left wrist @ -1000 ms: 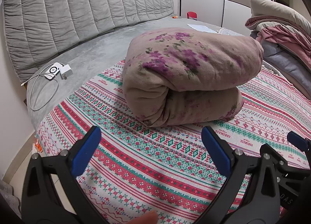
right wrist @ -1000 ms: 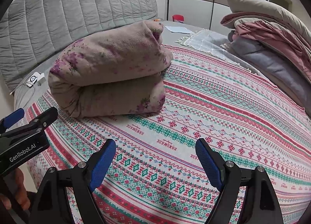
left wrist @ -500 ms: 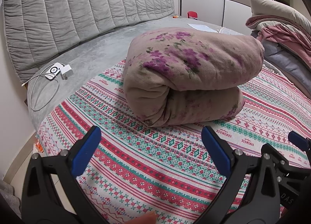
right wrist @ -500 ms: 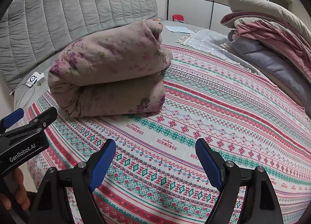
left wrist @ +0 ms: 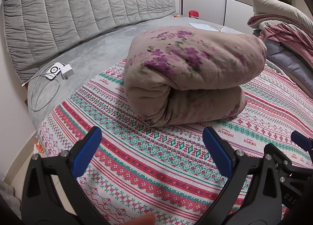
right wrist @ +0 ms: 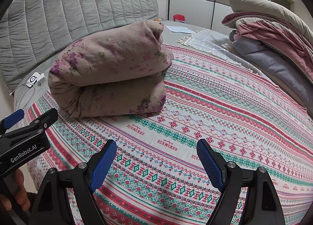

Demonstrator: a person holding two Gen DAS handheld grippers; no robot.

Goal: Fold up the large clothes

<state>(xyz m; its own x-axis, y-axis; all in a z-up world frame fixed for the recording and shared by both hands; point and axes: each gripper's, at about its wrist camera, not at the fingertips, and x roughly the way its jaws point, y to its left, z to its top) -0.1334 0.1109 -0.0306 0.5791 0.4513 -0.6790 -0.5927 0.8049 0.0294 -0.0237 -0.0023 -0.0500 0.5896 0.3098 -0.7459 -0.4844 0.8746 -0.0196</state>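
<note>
Where it rests folded double on the patterned bedspread [left wrist: 156,166], the floral blanket [left wrist: 191,72] forms a thick soft roll, its long axis running across the bed from the rounded fold toward the stacked bedding [right wrist: 273,45]. Beyond the blanket stands a grey quilted headboard [left wrist: 78,14]. Nearer than the blanket, the left hand-held gripper [left wrist: 152,150] and right hand-held gripper [right wrist: 156,162] stand wide apart and empty. Only the left view shows the charger [left wrist: 66,70] clearly.
</note>
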